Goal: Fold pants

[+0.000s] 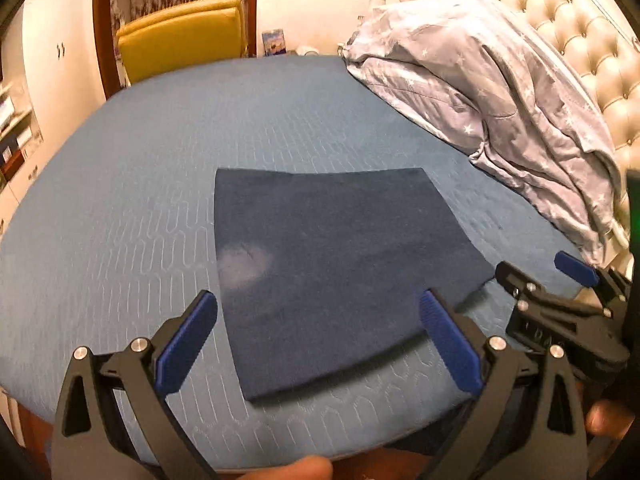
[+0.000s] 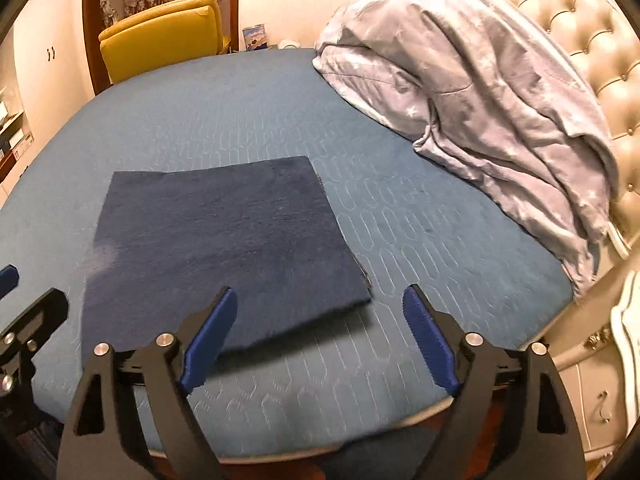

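Note:
The dark navy pants point(image 1: 332, 264) lie folded into a flat rectangle on the blue bed sheet point(image 1: 160, 168). They also show in the right wrist view point(image 2: 228, 248). My left gripper point(image 1: 318, 312) is open and empty, hovering above the near edge of the folded pants. My right gripper point(image 2: 318, 308) is open and empty, just off the pants' near right corner. In the left wrist view the right gripper point(image 1: 540, 280) shows at the right edge. Part of the left gripper point(image 2: 24, 320) shows at the left edge of the right wrist view.
A crumpled grey star-print duvet point(image 1: 500, 96) lies along the tufted cream headboard point(image 1: 580, 32) at the right. A yellow chair point(image 1: 180, 36) stands beyond the far side of the bed. A white nightstand point(image 2: 616, 364) stands at the bed's right.

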Action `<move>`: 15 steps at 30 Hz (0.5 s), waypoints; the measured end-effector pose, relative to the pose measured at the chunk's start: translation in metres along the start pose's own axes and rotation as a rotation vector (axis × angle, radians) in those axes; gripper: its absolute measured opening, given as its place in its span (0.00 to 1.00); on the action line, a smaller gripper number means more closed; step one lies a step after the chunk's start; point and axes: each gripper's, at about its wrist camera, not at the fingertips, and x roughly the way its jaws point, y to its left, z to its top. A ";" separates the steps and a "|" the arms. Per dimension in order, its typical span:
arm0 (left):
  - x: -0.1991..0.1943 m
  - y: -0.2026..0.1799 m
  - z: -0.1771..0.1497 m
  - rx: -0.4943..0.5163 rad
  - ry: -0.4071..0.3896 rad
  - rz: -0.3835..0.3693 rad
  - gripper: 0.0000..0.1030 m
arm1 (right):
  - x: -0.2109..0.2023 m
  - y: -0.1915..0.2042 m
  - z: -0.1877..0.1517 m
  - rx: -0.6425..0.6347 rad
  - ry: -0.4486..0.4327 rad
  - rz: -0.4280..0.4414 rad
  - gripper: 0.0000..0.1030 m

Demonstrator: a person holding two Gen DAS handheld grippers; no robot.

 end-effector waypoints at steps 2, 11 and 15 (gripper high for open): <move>-0.008 0.000 -0.001 0.001 -0.013 0.014 0.98 | -0.015 0.003 -0.002 -0.014 -0.016 -0.008 0.82; -0.014 0.002 0.002 -0.018 -0.012 0.026 0.98 | -0.029 0.003 -0.001 -0.009 -0.038 -0.002 0.83; -0.012 0.003 0.002 -0.017 -0.004 0.024 0.98 | -0.030 0.006 -0.001 -0.013 -0.038 0.003 0.83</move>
